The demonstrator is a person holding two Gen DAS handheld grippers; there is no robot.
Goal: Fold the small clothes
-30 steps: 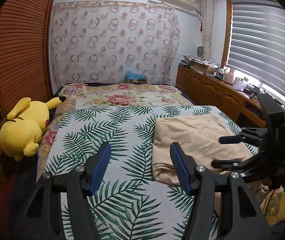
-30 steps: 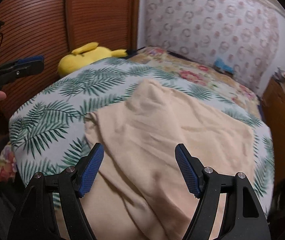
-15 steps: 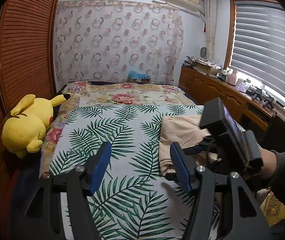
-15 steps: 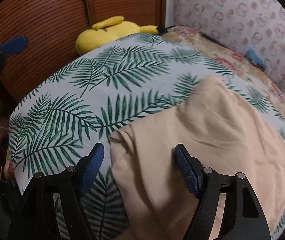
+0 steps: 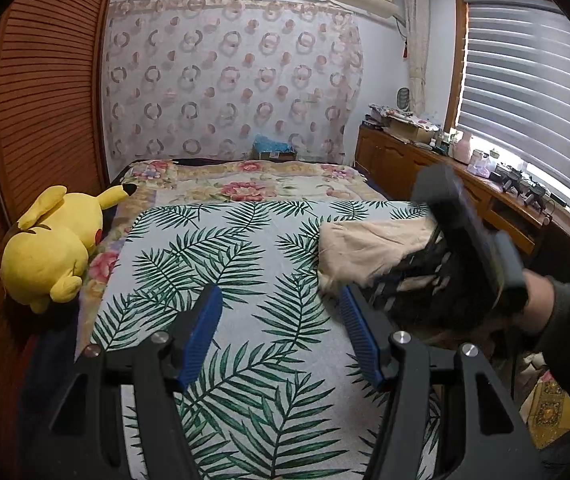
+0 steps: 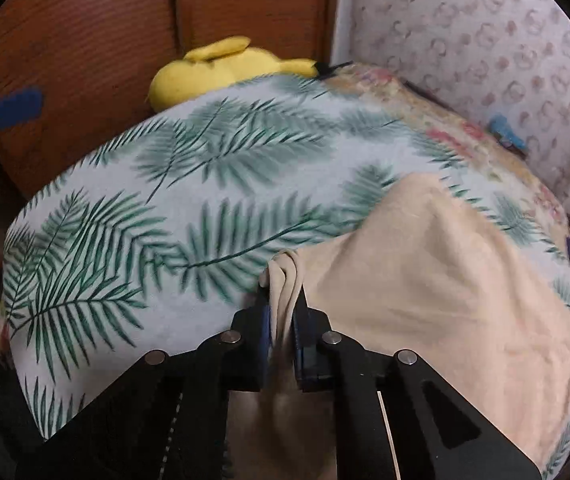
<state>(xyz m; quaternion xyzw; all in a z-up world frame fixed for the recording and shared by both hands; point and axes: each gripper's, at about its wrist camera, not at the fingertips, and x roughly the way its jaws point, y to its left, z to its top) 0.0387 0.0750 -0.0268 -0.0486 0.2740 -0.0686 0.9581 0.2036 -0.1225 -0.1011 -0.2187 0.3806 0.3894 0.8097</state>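
The right gripper (image 6: 281, 312) was clamped on a bunched corner of the cloth (image 6: 437, 280). Both blue pads pressed against the gathered fabric, and a small tuft of it stood up above the fingertips. In the left wrist view the right gripper (image 5: 373, 296) appeared at the right side of the bed, held by the hand (image 5: 541, 300), with the cloth (image 5: 373, 240) partly hidden behind its black frame.

The left gripper (image 5: 279, 332) had its fingers spread wide apart, with nothing between them. It was positioned over the leaf sheet (image 5: 225, 264), just left of the cloth and not touching it. Its right pad (image 5: 359, 340) sat near the cloth's near edge. In the right wrist view only one blue pad (image 6: 5, 110) of the left gripper showed, at the far left edge.

The cloth was beige and lay on the right portion of the leaf sheet. Its near left corner was the part gripped; the rest was spread flat toward the right edge of the bed, with a few shallow creases.

A yellow plush (image 5: 49, 248) lay at the left edge of the bed, against the wooden panel (image 5: 45, 120). A floral blanket (image 5: 253, 184) covered the far end of the bed. A patterned curtain (image 5: 229, 80) hung behind it. A wooden cabinet (image 5: 425, 168) stood along the right wall under the blinds (image 5: 525, 88).
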